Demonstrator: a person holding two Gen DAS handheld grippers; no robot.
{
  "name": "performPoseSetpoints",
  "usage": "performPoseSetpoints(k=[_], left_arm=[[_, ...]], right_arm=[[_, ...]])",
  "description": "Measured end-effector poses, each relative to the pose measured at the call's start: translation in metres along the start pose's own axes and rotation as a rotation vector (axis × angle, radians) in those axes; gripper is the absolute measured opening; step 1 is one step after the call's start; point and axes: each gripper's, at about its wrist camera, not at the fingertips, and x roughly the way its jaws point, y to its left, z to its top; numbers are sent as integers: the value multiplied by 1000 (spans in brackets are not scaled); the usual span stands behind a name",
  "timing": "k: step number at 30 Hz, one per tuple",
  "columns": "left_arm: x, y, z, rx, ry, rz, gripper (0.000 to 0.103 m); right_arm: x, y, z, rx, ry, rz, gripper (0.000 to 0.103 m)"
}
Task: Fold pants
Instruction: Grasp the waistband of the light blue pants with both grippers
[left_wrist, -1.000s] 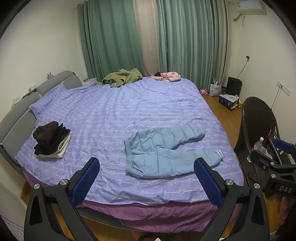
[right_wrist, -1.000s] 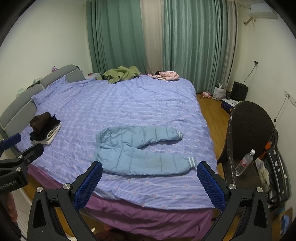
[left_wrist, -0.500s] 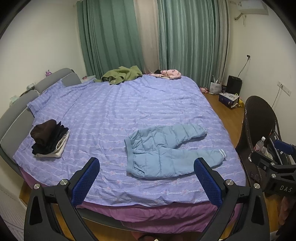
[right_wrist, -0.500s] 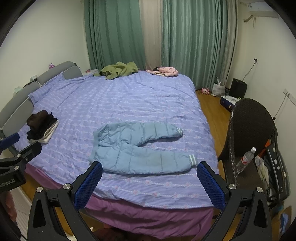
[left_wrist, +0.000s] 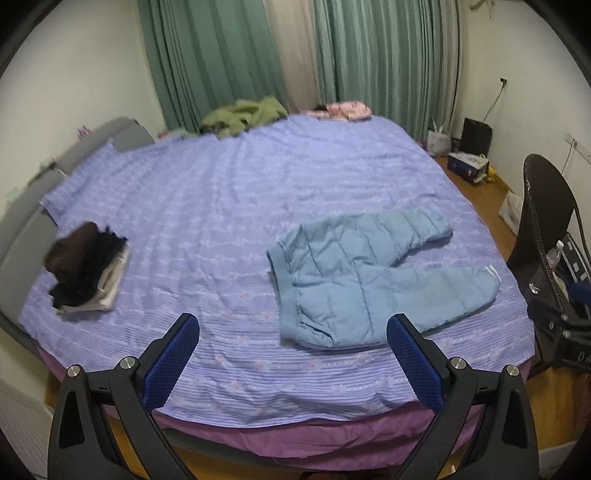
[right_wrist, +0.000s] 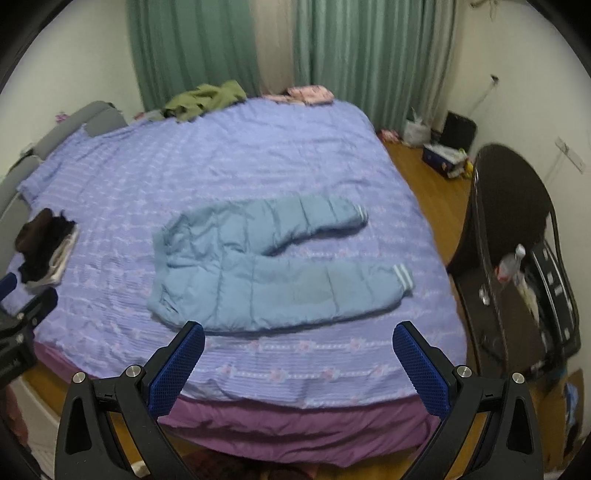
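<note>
Light blue padded pants (left_wrist: 365, 280) lie flat on the purple bed cover (left_wrist: 229, 206), waistband to the left, both legs spread to the right. They also show in the right wrist view (right_wrist: 266, 269). My left gripper (left_wrist: 291, 358) is open and empty, above the bed's near edge, short of the waistband. My right gripper (right_wrist: 299, 365) is open and empty, above the near edge just in front of the near leg. Each gripper shows at the edge of the other's view.
A stack of dark folded clothes (left_wrist: 85, 269) lies at the bed's left. A green garment (left_wrist: 243, 114) and a pink one (left_wrist: 347, 109) lie at the far end. A dark chair (right_wrist: 509, 236) with a water bottle (right_wrist: 511, 262) stands right of the bed.
Both grippers have moved forward and down toward the bed; the pants look larger and nearer. Both stay open and empty.
</note>
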Motion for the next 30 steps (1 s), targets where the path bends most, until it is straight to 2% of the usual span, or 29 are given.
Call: performPoseSetpoints(k=[4,8,14,18,21,26,30], left_arm=[[40,-5,3,0,78,-88,103],[84,-17,1,-59,175,-137,103],[157,-28,-15,-258,342,-104,96],[198,-40,-29,-349,411,-76,95],[225,-47,-38,-376,479,-40,90],[257,-54,-48,-420,544,-39,89],[278,-55,-57,-470,603,-74,89]], right_arm=[[28,-4,-5,72,45,-7,103],[60,-19,-2,128,85,-22,103],[125,-43,5,98,165,-24,103],[178,-66,6,127,259,19,102],[217,-84,3,154,333,31,92],[262,-110,-2,276,407,65,90],[292,-126,-13,417,481,80,80]])
